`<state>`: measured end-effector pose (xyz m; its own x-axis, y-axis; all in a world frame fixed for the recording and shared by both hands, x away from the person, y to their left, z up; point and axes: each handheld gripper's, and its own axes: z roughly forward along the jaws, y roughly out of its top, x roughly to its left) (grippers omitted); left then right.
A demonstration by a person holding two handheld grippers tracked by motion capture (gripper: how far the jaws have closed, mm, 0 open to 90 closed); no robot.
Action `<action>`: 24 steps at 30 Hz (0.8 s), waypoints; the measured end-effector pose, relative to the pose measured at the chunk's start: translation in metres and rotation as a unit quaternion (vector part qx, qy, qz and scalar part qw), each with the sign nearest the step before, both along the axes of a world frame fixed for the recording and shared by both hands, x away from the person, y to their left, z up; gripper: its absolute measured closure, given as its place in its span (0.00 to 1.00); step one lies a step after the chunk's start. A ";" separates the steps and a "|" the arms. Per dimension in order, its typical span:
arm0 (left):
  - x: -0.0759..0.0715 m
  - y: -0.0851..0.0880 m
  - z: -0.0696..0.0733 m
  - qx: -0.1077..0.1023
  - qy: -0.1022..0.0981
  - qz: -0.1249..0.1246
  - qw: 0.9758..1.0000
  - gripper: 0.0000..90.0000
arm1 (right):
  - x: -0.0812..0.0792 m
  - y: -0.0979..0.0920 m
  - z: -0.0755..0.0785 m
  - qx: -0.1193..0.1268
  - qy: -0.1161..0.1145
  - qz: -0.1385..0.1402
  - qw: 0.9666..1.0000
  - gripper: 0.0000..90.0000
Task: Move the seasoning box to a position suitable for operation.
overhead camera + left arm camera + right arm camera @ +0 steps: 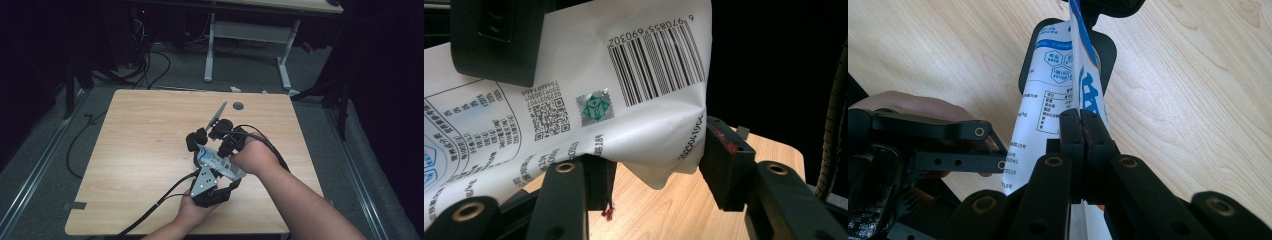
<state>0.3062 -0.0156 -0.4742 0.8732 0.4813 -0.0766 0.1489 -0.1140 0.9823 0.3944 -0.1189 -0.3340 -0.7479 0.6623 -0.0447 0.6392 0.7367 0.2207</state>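
High view puts both grippers near the middle of the wooden table [135, 145], meeting over a white and blue printed packet [216, 161] held off the surface between them.

On the left, the left gripper [656, 165] has its jaws spread apart: the packet's crumpled lower corner hangs in the gap, touching or nearly touching the right-hand pad, while the other pad sits behind the sheet. Nothing there is clamped. The barcode [655, 62] reads upside down, so the packet [574, 100] is inverted from this side.

Further right, the right gripper [1082, 131] has its jaws pressed tight on a thin edge of the packet [1050, 90], which stands on edge above the table.

I judge the risk to be a slip: one narrow pinch carries the whole packet, so a twist or tug could pull the film free, or crease and tear it. If the left jaws close on that loose corner alone, they may catch too little.
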 end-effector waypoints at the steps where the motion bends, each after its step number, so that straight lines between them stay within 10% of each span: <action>1: 0.000 0.000 0.000 0.000 0.000 0.000 1.000 0.58 | 0.000 0.000 0.000 0.000 0.000 0.000 1.000 1.00; 24: -0.005 0.002 -0.008 0.012 -0.007 -0.006 1.000 0.59 | -0.005 -0.004 -0.001 0.006 0.003 -0.001 1.000 1.00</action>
<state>0.3014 -0.0135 -0.4818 0.8794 0.4732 -0.0523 0.1334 -0.1393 0.9812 0.3894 -0.1231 -0.3347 -0.7465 0.6646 -0.0329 0.6422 0.7325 0.2257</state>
